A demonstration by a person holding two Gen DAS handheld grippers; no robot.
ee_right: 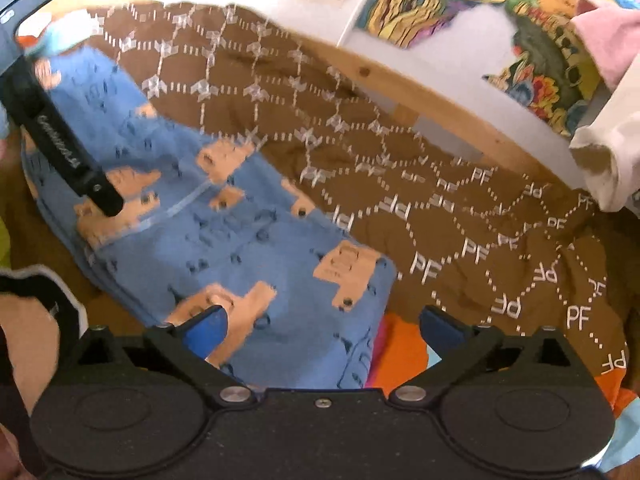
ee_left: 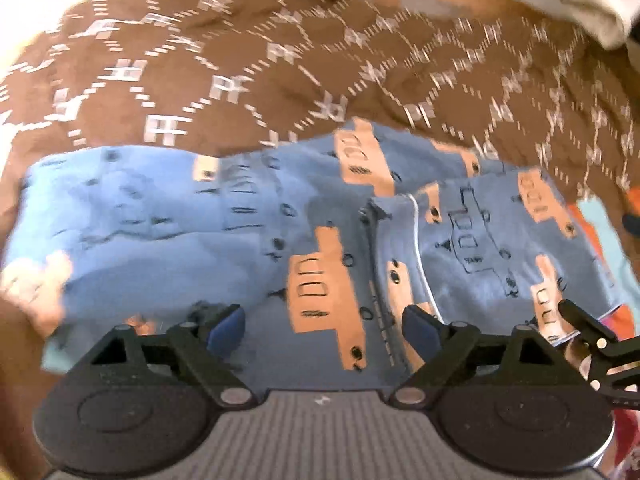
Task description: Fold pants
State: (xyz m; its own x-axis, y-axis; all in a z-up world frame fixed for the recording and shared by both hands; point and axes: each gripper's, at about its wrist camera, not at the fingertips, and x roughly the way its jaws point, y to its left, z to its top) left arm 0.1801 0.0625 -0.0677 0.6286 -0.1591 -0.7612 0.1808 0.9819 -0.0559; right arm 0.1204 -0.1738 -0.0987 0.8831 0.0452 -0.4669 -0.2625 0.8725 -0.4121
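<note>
Beneath both open tongs (ee_left: 324, 324) lie pants (ee_left: 240, 220).

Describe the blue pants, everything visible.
The pants are soft blue knit fabric printed with tan vehicle shapes and dark outline drawings. They lie folded flat on the brown patterned bedspread, one layer lapped over another, with a seam and a pale edge line showing at the overlap. The surface is mildly wrinkled. One end sits over orange cloth. Both the left gripper and right gripper are open above the fabric, neither pinching it.
</note>
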